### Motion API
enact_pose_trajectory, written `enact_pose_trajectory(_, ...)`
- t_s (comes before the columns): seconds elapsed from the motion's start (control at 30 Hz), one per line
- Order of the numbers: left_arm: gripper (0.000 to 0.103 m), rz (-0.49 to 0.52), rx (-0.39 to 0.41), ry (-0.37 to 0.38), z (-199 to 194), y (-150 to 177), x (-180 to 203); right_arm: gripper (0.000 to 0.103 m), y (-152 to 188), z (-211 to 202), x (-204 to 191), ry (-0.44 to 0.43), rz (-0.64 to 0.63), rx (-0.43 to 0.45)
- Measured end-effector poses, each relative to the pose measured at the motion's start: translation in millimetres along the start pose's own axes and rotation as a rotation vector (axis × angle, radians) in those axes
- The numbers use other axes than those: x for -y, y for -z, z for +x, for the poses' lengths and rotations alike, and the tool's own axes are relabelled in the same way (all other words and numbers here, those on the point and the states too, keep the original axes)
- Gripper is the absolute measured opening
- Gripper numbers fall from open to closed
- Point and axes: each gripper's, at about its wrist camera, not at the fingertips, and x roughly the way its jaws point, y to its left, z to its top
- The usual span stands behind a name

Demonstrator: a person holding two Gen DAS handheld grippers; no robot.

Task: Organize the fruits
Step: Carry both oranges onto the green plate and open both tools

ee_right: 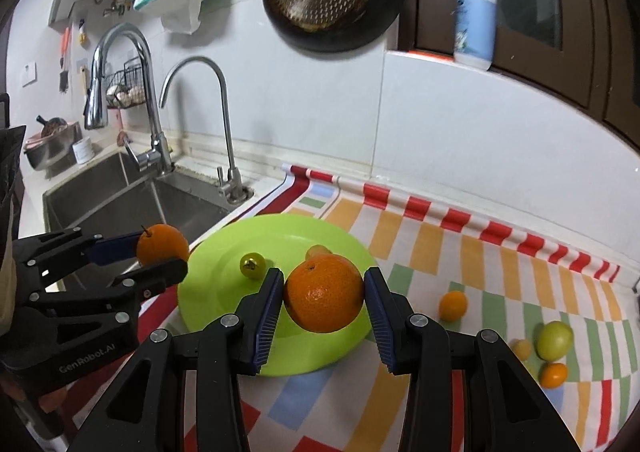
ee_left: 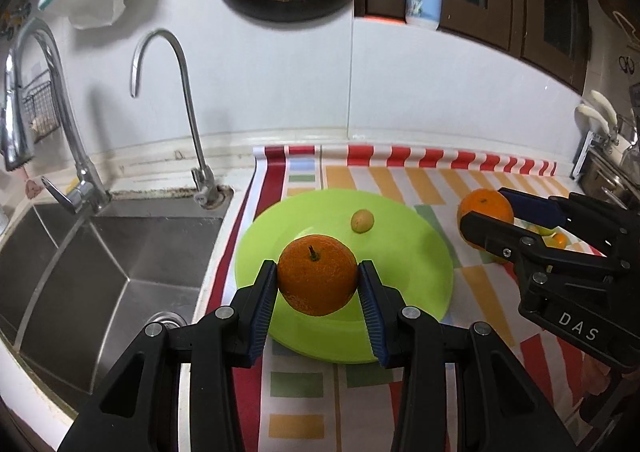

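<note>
The left gripper's fingers (ee_left: 268, 284) clamp one orange (ee_left: 317, 279) and the right gripper's fingers (ee_right: 274, 296) clamp another orange (ee_right: 324, 294), both held above the green plate (ee_right: 224, 292). Two small fruits (ee_right: 253, 265) already lie on that plate. Judging by this, about half remains: four small fruits (ee_right: 554, 340) sit on the striped cloth well right of the plate.

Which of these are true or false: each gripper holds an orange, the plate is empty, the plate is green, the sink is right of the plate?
1. Each gripper holds an orange: true; the left gripper clamps the left orange, the right gripper the right orange.
2. The plate is empty: false; small fruit lies on it.
3. The plate is green: true.
4. The sink is right of the plate: false; it is left.
</note>
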Motion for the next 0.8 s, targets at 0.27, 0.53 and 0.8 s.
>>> enact_pose_trajectory(0.27,0.041,0.007,-0.054,0.013,33,2,-5,0.043,2,36,3,-0.027,0.01,-0.064)
enact_pose_trajectory(0.53,0.041,0.008,-0.092,0.02,54,2,-6,0.043,4,62,2,-0.042,0.009,-0.105)
enact_pose_trajectory(0.8,0.051,0.005,-0.051,-0.012,46,-5,-7,0.052,0,59,8,-0.014,0.028,-0.079)
